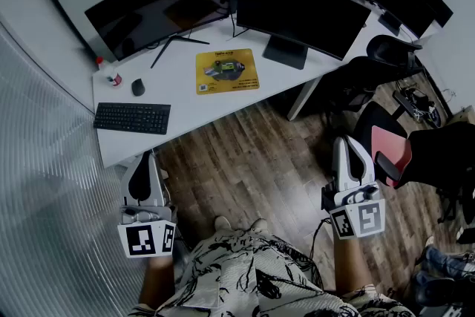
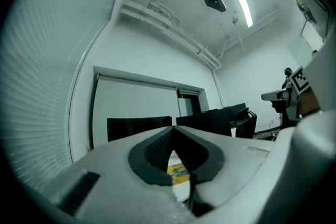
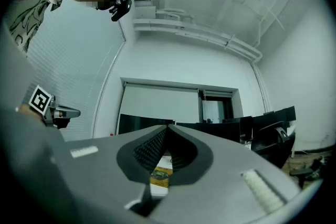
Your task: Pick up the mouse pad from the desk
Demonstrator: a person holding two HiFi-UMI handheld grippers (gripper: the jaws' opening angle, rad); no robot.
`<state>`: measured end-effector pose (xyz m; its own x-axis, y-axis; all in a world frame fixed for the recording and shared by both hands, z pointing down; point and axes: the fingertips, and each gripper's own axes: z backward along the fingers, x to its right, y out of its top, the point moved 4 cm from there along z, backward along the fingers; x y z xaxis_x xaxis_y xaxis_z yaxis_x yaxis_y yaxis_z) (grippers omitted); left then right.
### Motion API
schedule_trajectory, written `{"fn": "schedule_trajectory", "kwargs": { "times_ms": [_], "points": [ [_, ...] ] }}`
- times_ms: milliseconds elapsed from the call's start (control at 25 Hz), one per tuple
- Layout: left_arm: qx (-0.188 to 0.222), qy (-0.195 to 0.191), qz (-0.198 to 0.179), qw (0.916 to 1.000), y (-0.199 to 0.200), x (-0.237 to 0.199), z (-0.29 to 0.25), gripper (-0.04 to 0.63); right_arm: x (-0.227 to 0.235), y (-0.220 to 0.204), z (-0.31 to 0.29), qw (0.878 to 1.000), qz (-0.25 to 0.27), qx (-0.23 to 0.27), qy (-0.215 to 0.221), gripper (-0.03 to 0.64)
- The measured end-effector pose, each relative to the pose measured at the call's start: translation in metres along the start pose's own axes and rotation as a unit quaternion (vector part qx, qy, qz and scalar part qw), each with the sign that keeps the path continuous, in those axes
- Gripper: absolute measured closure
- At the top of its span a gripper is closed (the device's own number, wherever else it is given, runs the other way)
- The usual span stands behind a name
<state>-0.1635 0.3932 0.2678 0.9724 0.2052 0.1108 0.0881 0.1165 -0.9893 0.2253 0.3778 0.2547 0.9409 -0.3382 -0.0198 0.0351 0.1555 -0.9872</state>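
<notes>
Head view: yellow mouse pad [image 1: 227,71] lay flat on the white bench [image 1: 223,104], in front of left monitor [image 1: 159,7] and right monitor [image 1: 297,7]. Its long axis ran left-right, roughly along the bench's front edge. Left tool [image 1: 145,163] and right tool [image 1: 349,148] hung over the floor [image 1: 252,159], well apart from the pad, both closed tip to tip, nothing held.

Left gripper [image 1: 146,158] and right gripper [image 1: 349,142] side by side, jaws together, empty

Yellow mouse pad [image 1: 227,71] flat on desk [image 1: 185,96].
</notes>
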Motion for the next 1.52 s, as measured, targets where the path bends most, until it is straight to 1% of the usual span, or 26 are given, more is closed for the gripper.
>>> {"fn": "schedule_trajectory", "kwargs": {
  "times_ms": [320,440,520,600,680,760,840,920,960,1000,1120,1240,1400,1520],
  "points": [
    [-0.006,-0.001,-0.004,1.0,-0.002,0.002,0.001,0.591,-0.004,0.0,0.0,1.0,-0.002,-0.003,0.01,0.612],
    [-0.005,-0.002,0.0,1.0,-0.003,0.003,0.001,0.591,-0.004,0.002,-0.002,1.0,-0.005,-0.003,0.006,0.612],
    [-0.01,0.005,0.002,0.9999,-0.006,0.001,0.001,0.591,-0.005,0.006,-0.003,1.0,-0.015,0.004,0.01,0.611],
    [-0.017,0.017,0.004,0.9997,-0.008,-0.002,0.003,0.591,-0.005,0.005,-0.001,0.999,-0.04,0.011,0.024,0.611],
    [-0.017,0.021,0.015,0.9995,-0.009,-0.005,0.006,0.591,-0.005,0.003,0.001,0.998,-0.055,0.012,0.029,0.611],
    [-0.023,0.02,0.016,0.9994,-0.011,-0.005,0.006,0.591,-0.002,-0.004,0.003,0.998,-0.051,0.001,0.021,0.611],
    [-0.035,0.017,0.007,0.9992,-0.013,-0.004,0.003,0.59,-0.001,-0.008,0.002,0.999,-0.031,-0.01,0.011,0.611],
    [-0.04,0.014,0.005,0.9991,-0.015,-0.004,0.002,0.589,-0.003,-0.009,0.001,1.0,-0.015,-0.014,0.01,0.609],
    [-0.041,0.014,0.005,0.9991,-0.015,-0.004,0.002,0.573,-0.005,-0.009,0.0,1.0,-0.01,-0.015,0.013,0.607],
    [-0.042,0.014,0.003,0.999,-0.016,-0.004,0.002,0.544,-0.007,-0.01,0.0,1.0,-0.008,-0.016,0.018,0.595],
    [-0.043,0.014,-0.002,0.999,-0.017,-0.004,0.001,0.483,-0.011,-0.011,-0.002,0.999,-0.008,-0.017,0.029,0.526],
    [-0.043,0.015,-0.006,0.9989,-0.018,-0.005,0.001,0.419,-0.014,-0.012,-0.004,0.999,-0.013,-0.018,0.034,0.482],
    [-0.043,0.021,-0.003,0.9989,-0.019,-0.009,0.002,0.351,-0.016,-0.014,-0.006,0.999,-0.021,-0.021,0.04,0.388],
    [-0.042,0.026,-0.003,0.9988,-0.019,-0.012,0.002,0.305,-0.018,-0.014,-0.008,0.999,-0.023,-0.022,0.039,0.333]
  ]
}}
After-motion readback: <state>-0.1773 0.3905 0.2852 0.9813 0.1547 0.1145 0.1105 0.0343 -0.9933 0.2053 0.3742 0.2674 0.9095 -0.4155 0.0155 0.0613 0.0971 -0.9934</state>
